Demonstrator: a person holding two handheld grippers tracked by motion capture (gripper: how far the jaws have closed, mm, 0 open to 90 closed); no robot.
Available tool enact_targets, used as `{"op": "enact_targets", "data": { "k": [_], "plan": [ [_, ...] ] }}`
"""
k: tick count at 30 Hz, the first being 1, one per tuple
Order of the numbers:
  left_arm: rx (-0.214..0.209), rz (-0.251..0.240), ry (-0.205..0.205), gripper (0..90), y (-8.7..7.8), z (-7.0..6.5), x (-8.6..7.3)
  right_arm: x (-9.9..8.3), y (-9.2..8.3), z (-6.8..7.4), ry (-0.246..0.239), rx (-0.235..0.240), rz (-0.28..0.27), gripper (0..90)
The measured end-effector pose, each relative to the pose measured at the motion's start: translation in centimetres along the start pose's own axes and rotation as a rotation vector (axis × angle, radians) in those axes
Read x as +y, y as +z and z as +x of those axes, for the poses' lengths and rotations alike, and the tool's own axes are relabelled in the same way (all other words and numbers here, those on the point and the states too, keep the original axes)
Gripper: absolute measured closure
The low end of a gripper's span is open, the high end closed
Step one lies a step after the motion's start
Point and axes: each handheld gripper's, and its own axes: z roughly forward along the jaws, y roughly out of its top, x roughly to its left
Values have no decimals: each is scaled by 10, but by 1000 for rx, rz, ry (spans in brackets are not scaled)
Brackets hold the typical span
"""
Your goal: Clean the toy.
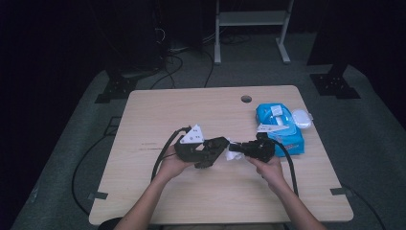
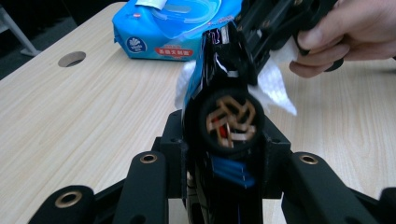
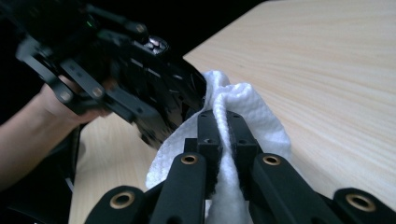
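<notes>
The right gripper (image 3: 219,122) pinches the white wipe (image 3: 252,116); the left gripper (image 2: 229,140), clamping a black object (image 2: 229,93), presses it against the wipe.

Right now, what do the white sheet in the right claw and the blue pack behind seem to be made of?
White sheet: probably a wet wipe or paper towel, soft and matte; it shows an embossed dimpled texture and folds limply.
Blue pack: seemingly thin plastic film, glossy; it shows light reflections and a printed label.

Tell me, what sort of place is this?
Probably a lab or recording room, not a home: a bare wooden table stands on grey carpet before dark drapes, cables trail over the floor, and a person wipes a black object with a white wipe using handheld grippers.
</notes>
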Motion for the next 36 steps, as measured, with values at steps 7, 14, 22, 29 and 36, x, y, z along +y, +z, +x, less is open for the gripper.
{"op": "enact_targets", "data": {
  "k": [7,14,22,29,36],
  "plan": [
    [-11,-6,8,630,1,-3,4,9,-8,10,-19,29,-48,853],
    [-8,-29,26,662,1,-7,7,18,-6,28,-86,54,-64,853],
    [-15,-54,-20,660,-5,2,-4,13,5,24,-103,-1,-4,853],
    [16,-61,-29,660,-15,0,-16,10,18,24,-140,-36,52,853],
    [44,-100,-77,661,-28,5,-35,11,34,21,-164,-80,104,853]
  ]
}}
